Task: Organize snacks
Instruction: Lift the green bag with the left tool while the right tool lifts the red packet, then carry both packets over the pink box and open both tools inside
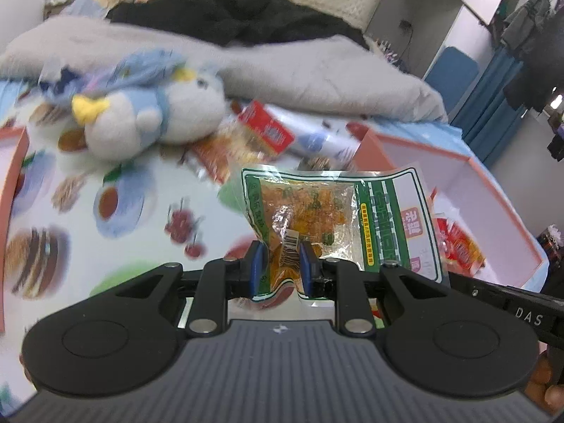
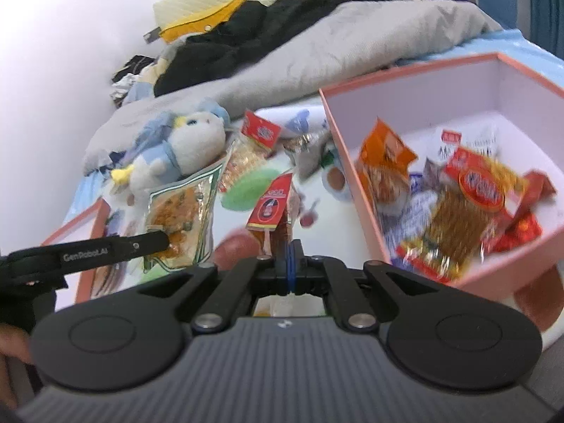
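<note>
Pink card walls mark the landmark here: the open pink box (image 2: 356, 162) on the printed bed sheet (image 1: 116, 190), already holding several red and orange snack packets (image 2: 472, 190). Everything below is placed against that box.

Both grippers carry a packet clear of the sheet. The left gripper (image 1: 281, 268) is narrowed onto the lower edge of a green-bordered clear pouch (image 1: 317, 218) of orange-brown pieces, the blue pads biting the film near its barcode. The pouch stands up from the jaws with its long side running across, its printed end reaching toward the box's near wall; from the left wrist view the box lies just behind and to the right of it.

The right gripper (image 2: 289, 264) is pinched fully together on the bottom edge of a small red packet (image 2: 273, 208), which rises upright and slightly tilted from the jaws. In the right wrist view the box's near wall sits just to the right of this packet, with the open interior beyond it.

So the relation the coming move turns on: the box lies to the right of both loads, and the right hand looks the nearer, with only the wall to clear. The left pouch hangs well apart from the box on the far side of the red packet, near a plush penguin (image 2: 183, 155), and would probably follow after.

More packets (image 2: 253, 144) lie on the sheet between the plush and the box.
</note>
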`<state>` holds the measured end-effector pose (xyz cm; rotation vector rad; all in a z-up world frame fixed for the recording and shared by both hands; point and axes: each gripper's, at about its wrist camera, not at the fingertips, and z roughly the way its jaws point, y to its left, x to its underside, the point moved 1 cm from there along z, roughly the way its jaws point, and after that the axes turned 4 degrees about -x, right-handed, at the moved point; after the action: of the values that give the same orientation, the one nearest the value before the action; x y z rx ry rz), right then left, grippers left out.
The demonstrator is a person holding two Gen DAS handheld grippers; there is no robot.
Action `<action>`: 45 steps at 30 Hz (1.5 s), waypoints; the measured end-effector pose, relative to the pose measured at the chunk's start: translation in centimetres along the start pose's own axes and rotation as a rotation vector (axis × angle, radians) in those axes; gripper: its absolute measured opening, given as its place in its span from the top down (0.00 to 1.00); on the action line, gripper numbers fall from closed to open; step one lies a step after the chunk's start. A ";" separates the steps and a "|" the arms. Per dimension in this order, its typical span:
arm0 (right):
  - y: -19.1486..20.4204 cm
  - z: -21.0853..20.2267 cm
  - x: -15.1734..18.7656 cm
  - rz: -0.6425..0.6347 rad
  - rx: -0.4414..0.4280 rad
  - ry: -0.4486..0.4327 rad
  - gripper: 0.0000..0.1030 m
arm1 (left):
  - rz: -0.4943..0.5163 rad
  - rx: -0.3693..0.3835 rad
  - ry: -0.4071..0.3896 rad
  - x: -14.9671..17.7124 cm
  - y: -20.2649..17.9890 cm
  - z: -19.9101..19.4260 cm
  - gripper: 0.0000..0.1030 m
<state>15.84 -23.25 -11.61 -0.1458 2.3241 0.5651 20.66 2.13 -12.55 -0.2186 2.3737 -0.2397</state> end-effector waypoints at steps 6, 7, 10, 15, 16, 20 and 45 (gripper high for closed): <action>0.0 -1.7 -3.3 -0.056 0.005 -0.028 0.97 | 0.053 0.026 -0.072 -4.1 -2.6 -1.8 0.75; -0.1 -2.0 -3.9 -0.063 0.008 -0.033 0.97 | 0.062 0.032 -0.085 -5.0 -3.2 -2.1 0.75; -0.5 -3.1 -5.9 -0.090 0.024 -0.057 0.97 | 0.084 0.049 -0.118 -7.2 -4.6 -2.8 0.75; -1.4 -5.4 -9.9 -0.127 0.059 -0.102 0.97 | 0.118 0.092 -0.150 -11.2 -7.7 -4.0 0.75; -1.6 -5.9 -10.6 -0.136 0.069 -0.112 0.97 | 0.130 0.104 -0.156 -12.1 -8.6 -4.3 0.75; -3.4 -7.7 -13.7 -0.149 0.106 -0.138 0.97 | 0.182 0.158 -0.145 -14.6 -12.6 -4.2 0.75; -23.1 -1.9 -10.7 -0.035 0.302 0.226 0.94 | 0.398 0.189 0.308 -8.7 -28.7 13.8 0.74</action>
<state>28.53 -45.44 -11.28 -0.1111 2.5890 0.1819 38.96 -25.27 -10.07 0.4049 2.6116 -0.3213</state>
